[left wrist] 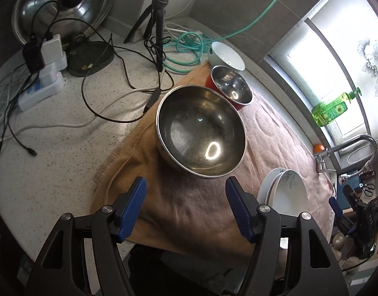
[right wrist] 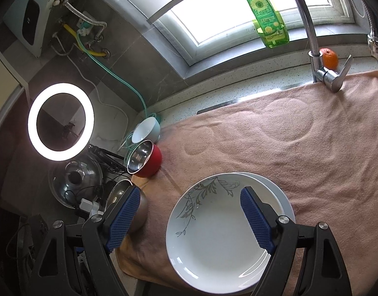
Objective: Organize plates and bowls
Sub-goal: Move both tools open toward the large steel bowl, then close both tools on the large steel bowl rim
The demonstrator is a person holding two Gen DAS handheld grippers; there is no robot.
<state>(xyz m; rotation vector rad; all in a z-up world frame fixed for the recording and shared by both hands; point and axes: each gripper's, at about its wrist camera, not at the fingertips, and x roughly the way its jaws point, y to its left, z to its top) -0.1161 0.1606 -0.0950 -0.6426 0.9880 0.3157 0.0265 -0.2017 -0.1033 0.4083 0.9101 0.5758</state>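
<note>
Sitting ahead: large steel bowl (left wrist: 201, 133) upright on the towel (left wrist: 275, 133), at 12 o'clock from the left gripper (left wrist: 186, 209), near but apart.
Bowl row: red-sided steel bowl (left wrist: 232, 87) at 1 o'clock beyond it, white bowl (left wrist: 227, 55) farther along the same line.
Plates: patterned plate (right wrist: 218, 231) lies on a plain plate (right wrist: 275, 192), directly under the right gripper (right wrist: 189, 219); from the large bowl they lie at about 4 o'clock.
Nearer hand: left for the bowls, right for the plates, by my judgement.
Left claw: released, spread wide, nothing between the pads.
Right claw: released, wide, astride the plate without visible contact.
Surroundings: faucet (right wrist: 312, 37) and soap bottle (right wrist: 265, 14) at 1 o'clock in the right view.
</note>
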